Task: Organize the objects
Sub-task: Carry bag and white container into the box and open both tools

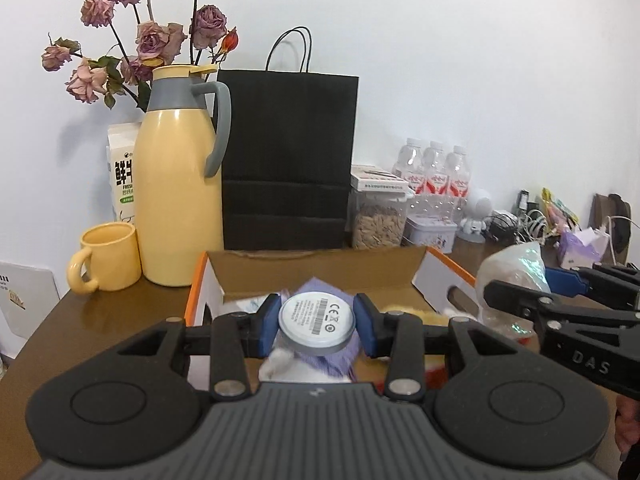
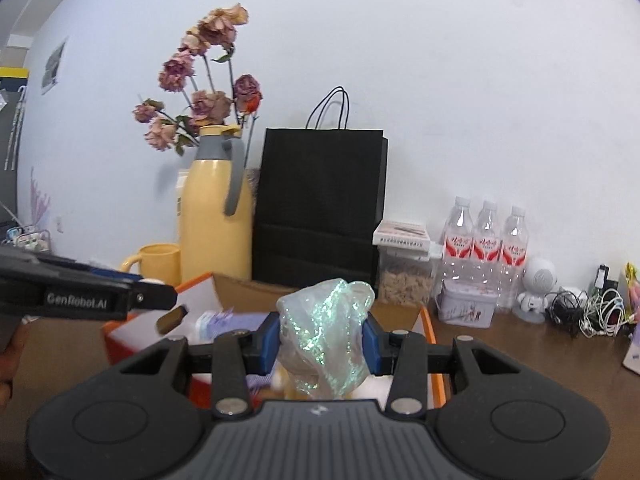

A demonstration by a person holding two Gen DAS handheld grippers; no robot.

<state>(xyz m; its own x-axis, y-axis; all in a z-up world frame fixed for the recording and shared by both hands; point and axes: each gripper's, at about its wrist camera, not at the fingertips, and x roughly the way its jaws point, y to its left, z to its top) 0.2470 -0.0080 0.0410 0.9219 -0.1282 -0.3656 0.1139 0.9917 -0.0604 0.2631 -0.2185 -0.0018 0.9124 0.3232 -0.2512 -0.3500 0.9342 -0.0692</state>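
Iridescent film [image 2: 328, 336] and a disc [image 1: 317, 326], clenched in the right claw [image 2: 322, 344] and left claw [image 1: 316, 328] above the box [image 1: 320, 268], should be lowered well inside before release.

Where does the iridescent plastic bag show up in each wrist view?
Left wrist: the iridescent plastic bag sits at the right edge, held by the right gripper, beside the open box.
Right wrist: it fills the lower centre, clamped between the blue pads.
Shared landmark: the black paper bag against the wall.
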